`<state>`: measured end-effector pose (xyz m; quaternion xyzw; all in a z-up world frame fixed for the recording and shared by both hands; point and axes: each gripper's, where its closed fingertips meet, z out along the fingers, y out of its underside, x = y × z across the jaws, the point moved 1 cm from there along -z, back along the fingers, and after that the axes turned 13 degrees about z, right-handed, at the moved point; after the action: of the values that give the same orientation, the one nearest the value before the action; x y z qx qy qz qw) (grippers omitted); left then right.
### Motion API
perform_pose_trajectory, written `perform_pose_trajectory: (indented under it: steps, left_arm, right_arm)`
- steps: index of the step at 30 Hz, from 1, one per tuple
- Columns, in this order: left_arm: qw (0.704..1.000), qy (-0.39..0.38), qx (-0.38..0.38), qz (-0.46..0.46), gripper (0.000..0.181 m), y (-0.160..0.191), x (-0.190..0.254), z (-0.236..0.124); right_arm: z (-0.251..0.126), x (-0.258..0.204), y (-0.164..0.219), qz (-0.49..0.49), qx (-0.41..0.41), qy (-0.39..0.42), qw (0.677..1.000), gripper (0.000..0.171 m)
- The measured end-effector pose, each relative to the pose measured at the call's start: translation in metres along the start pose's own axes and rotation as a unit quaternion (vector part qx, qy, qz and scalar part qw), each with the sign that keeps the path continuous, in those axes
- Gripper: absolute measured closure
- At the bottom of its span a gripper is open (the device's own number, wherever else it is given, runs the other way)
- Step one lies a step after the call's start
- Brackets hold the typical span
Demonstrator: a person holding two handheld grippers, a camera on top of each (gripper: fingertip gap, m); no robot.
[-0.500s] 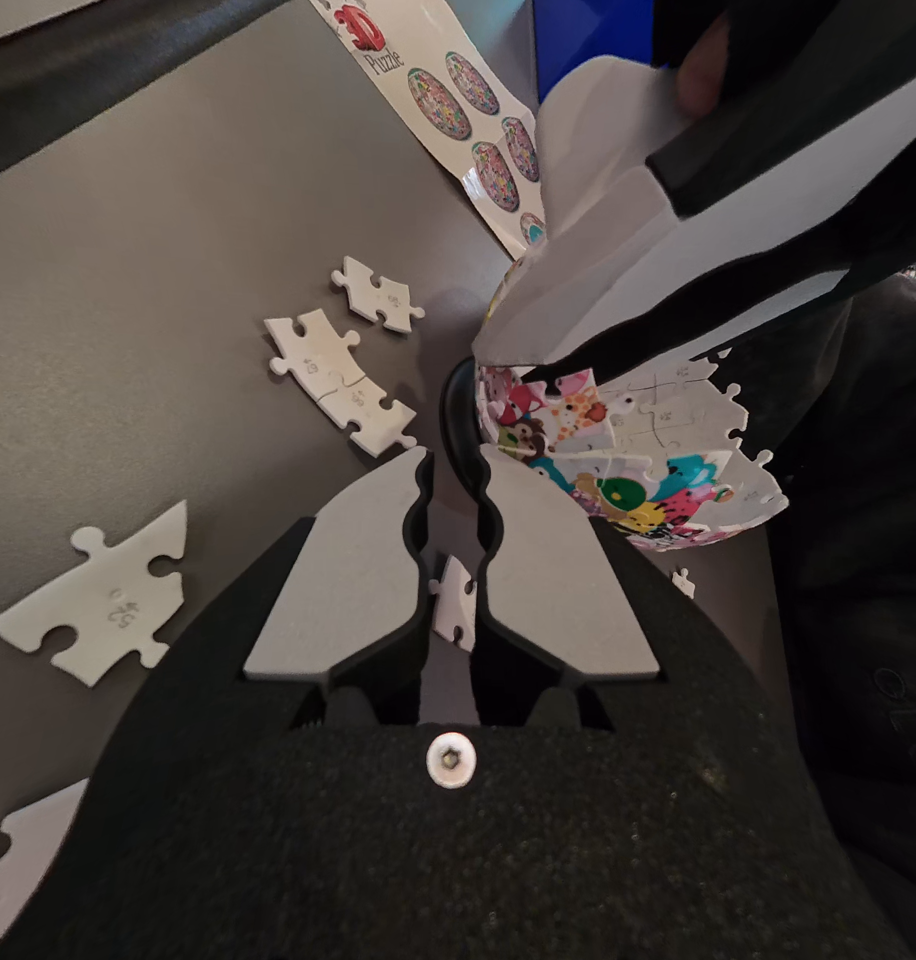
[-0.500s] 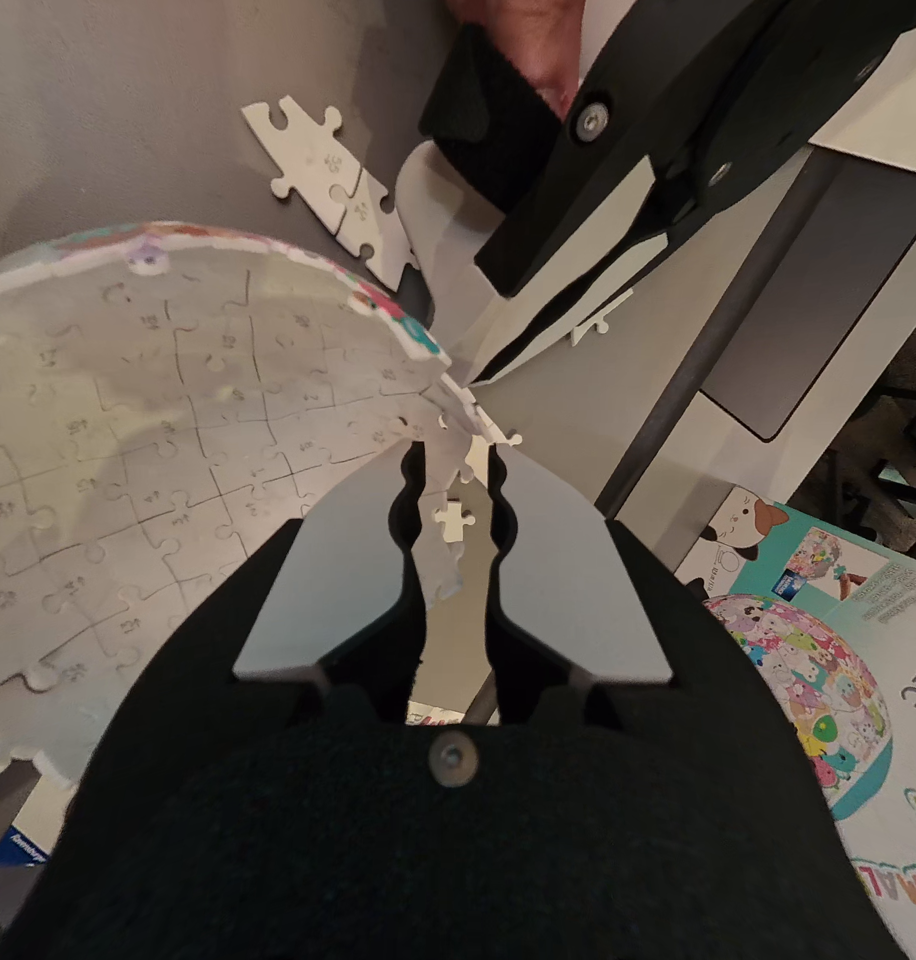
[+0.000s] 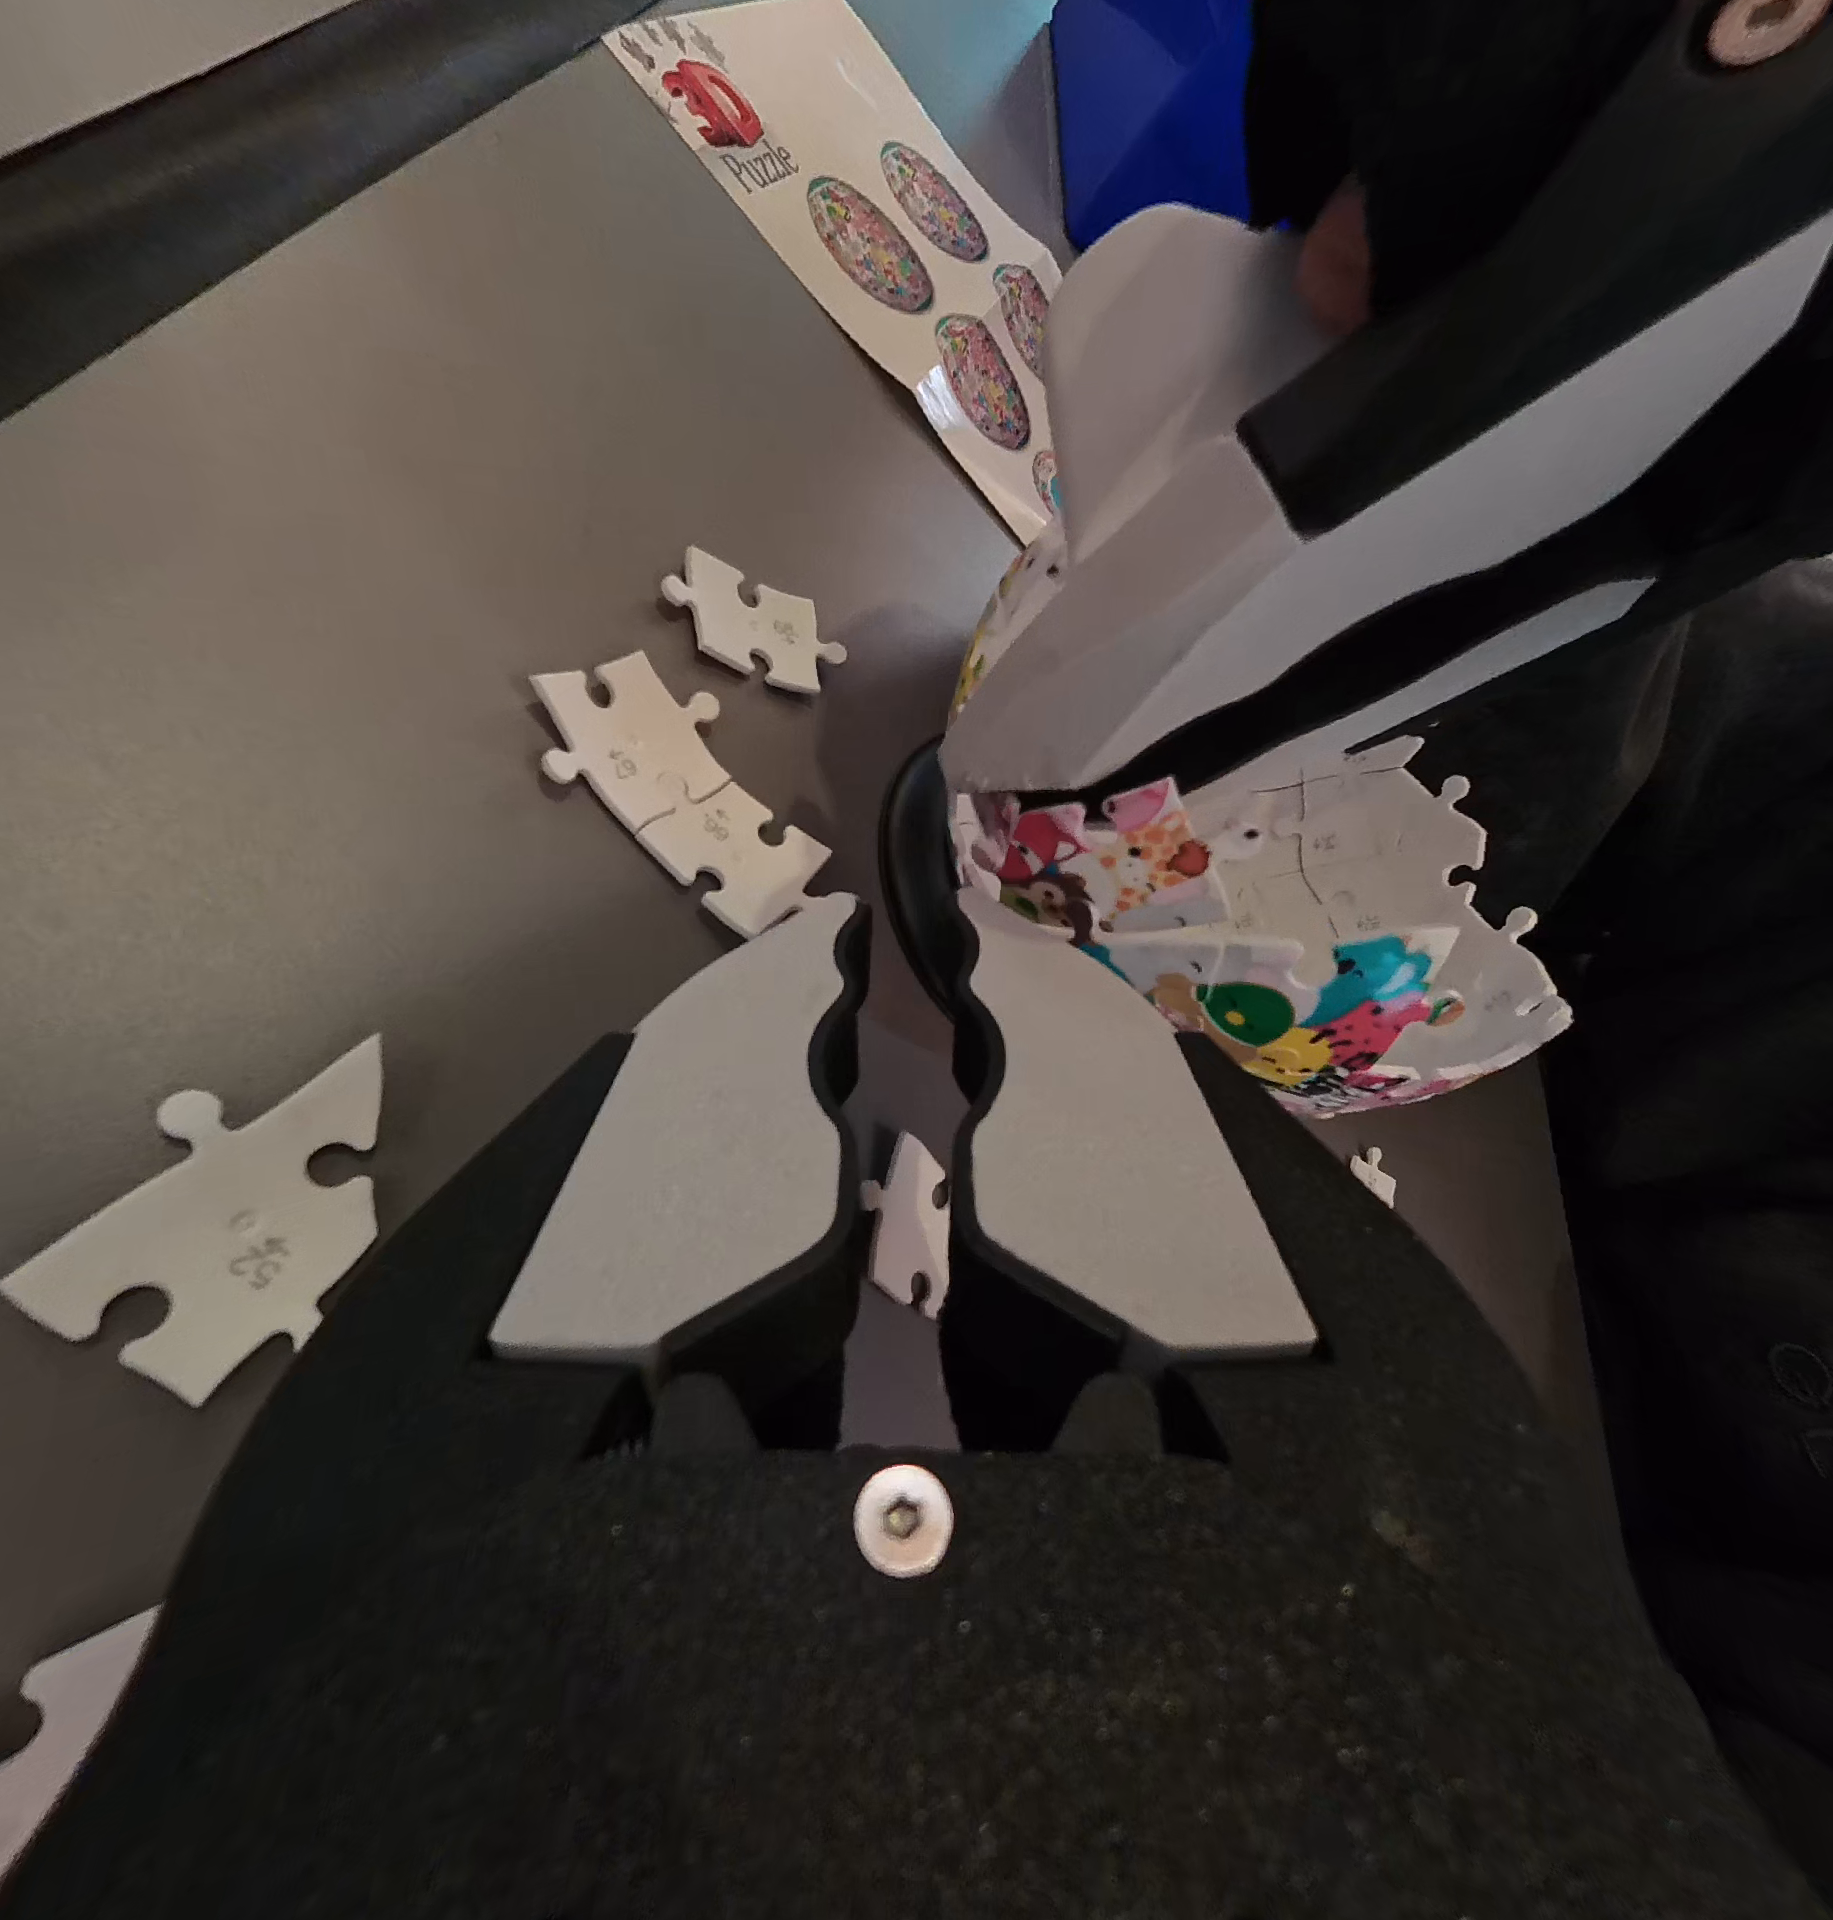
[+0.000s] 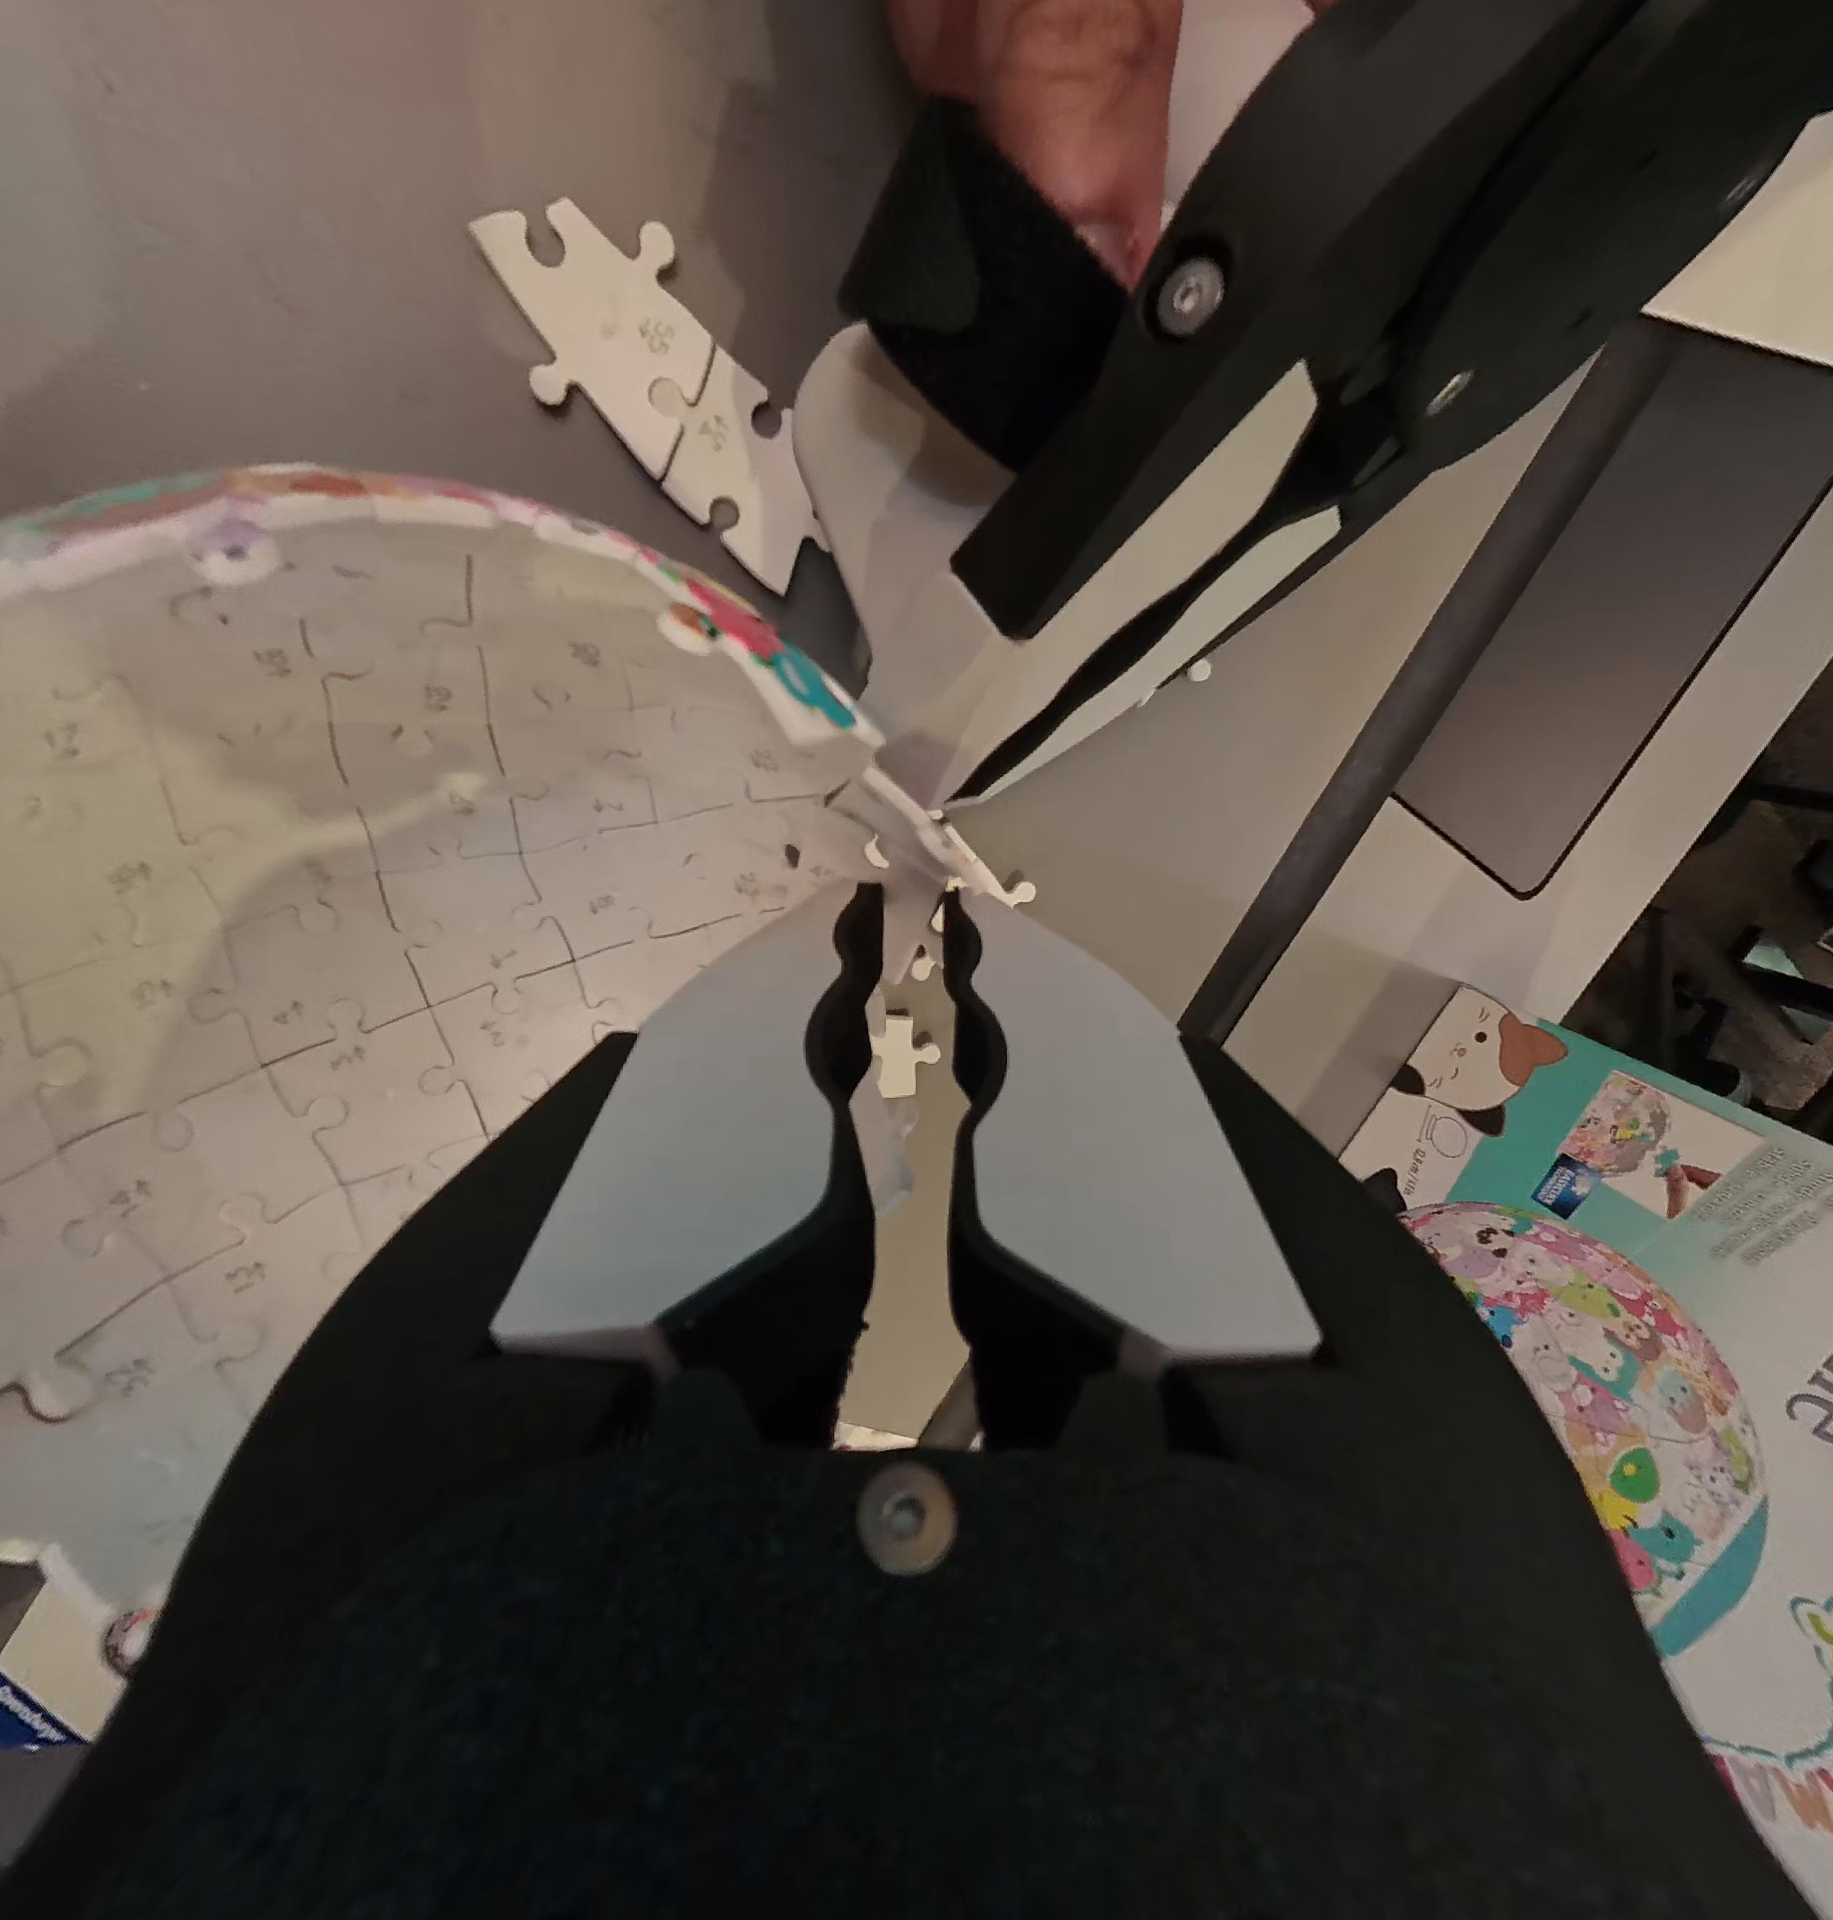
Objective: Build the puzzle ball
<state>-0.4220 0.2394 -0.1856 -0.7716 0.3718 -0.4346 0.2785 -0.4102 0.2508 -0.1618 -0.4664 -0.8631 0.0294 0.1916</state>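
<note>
The half-built puzzle ball [image 3: 1307,997] is a colourful shell with a white inside [image 4: 320,883], resting on a black ring stand [image 3: 907,831]. My right gripper [image 4: 907,909] is shut on the shell's rim, with white puzzle edge between its tips. It enters the left wrist view from the upper right [image 3: 1026,784], clamped on the rim. My left gripper [image 3: 912,925] is shut to a narrow slit, its tips against the rim and stand. It also shows in the right wrist view [image 4: 945,810], tips together at the same rim spot. Nothing shows between its tips.
Loose white pieces lie on the grey table: a large one [image 3: 195,1226], a joined pair [image 3: 673,779], a single [image 3: 756,623], one under my left gripper [image 3: 907,1226]. A printed leaflet [image 3: 891,229] lies behind the ball. The puzzle box [image 4: 1618,1351] sits below the table edge [image 4: 1411,727]. The tips of both grippers are at nearly the same place.
</note>
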Motion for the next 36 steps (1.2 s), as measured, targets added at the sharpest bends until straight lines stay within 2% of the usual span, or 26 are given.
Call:
perform_pose_trajectory:
  steps: [20,25,28,29,36]
  left_arm:
    - [1.000,0.008,0.000,-0.007,0.169,0.000,0.000,0.000]
    - [1.000,0.008,0.000,-0.008,0.168,0.000,-0.001,0.001]
    - [1.000,0.007,0.001,-0.006,0.168,-0.001,-0.001,0.001]
    - [1.000,0.007,0.001,-0.005,0.168,-0.001,-0.002,0.001]
    - [1.000,0.001,0.009,0.002,0.169,-0.005,-0.004,0.002]
  right_arm:
    - [-0.005,0.000,0.000,0.016,0.018,-0.008,1.000,0.151]
    - [-0.029,0.006,0.000,0.026,0.031,0.016,0.999,0.149]
    - [-0.049,-0.007,-0.007,0.015,0.060,-0.001,0.998,0.171]
    - [-0.050,-0.015,-0.008,0.007,0.059,-0.012,0.998,0.171]
    - [-0.014,-0.020,0.010,0.009,-0.046,-0.026,0.999,0.171]
